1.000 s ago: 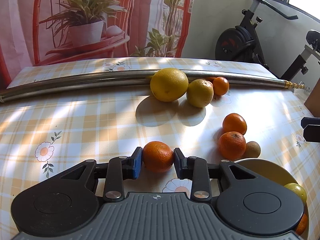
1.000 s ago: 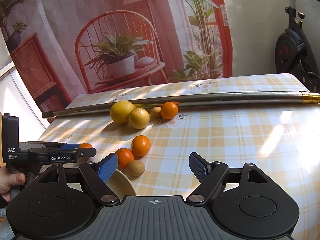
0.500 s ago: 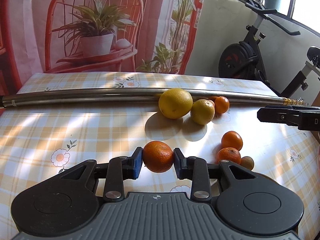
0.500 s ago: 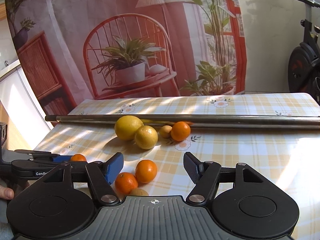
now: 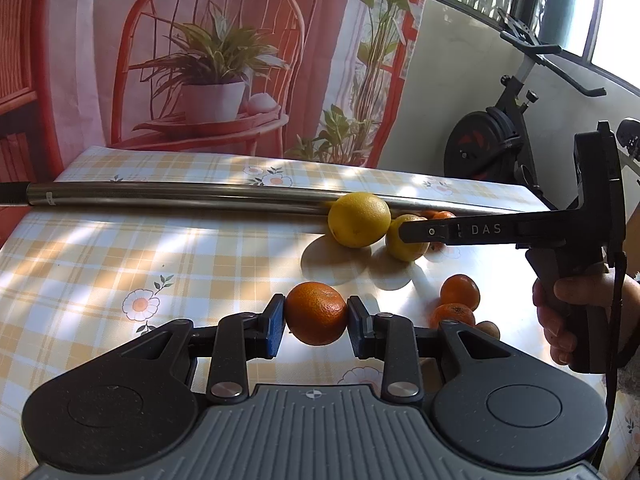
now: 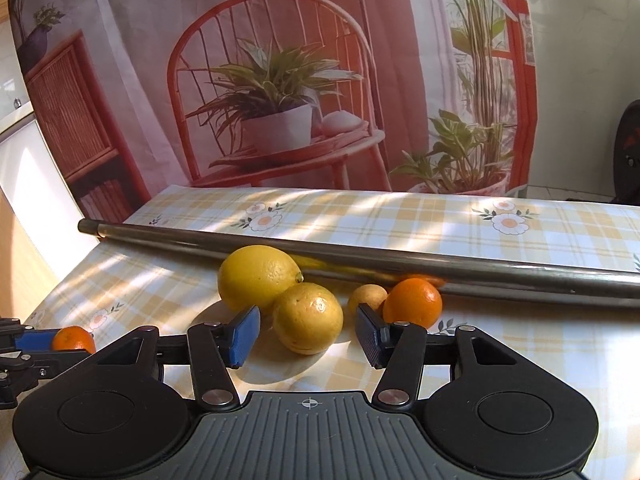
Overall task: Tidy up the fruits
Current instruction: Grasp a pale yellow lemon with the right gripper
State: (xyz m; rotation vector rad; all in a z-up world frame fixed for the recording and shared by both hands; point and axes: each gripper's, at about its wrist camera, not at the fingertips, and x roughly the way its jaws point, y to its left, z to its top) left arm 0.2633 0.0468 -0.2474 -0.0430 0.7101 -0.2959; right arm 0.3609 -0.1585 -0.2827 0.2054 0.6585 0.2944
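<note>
My left gripper (image 5: 316,320) is shut on an orange mandarin (image 5: 316,313) and holds it above the checked tablecloth; the same mandarin (image 6: 73,339) shows at the left edge of the right wrist view. My right gripper (image 6: 308,330) is open, its jaws on either side of a round yellow citrus (image 6: 308,318) without touching it. A bigger lemon (image 6: 259,276) lies behind it, a small tan fruit (image 6: 366,298) and an orange (image 6: 413,303) to its right. In the left wrist view the right gripper (image 5: 404,232) reaches over these fruits. Two mandarins (image 5: 459,291) lie nearer.
A long metal pipe (image 6: 400,270) lies across the table behind the fruits. A small brown fruit (image 5: 489,328) lies by the two mandarins. An exercise bike (image 5: 500,148) stands beyond the table's far right. A printed curtain hangs behind the table.
My left gripper has lifted and pulled back left with the mandarin; the bowl has left its view. My right gripper has moved forward to the yellow citrus and narrowed around it.
</note>
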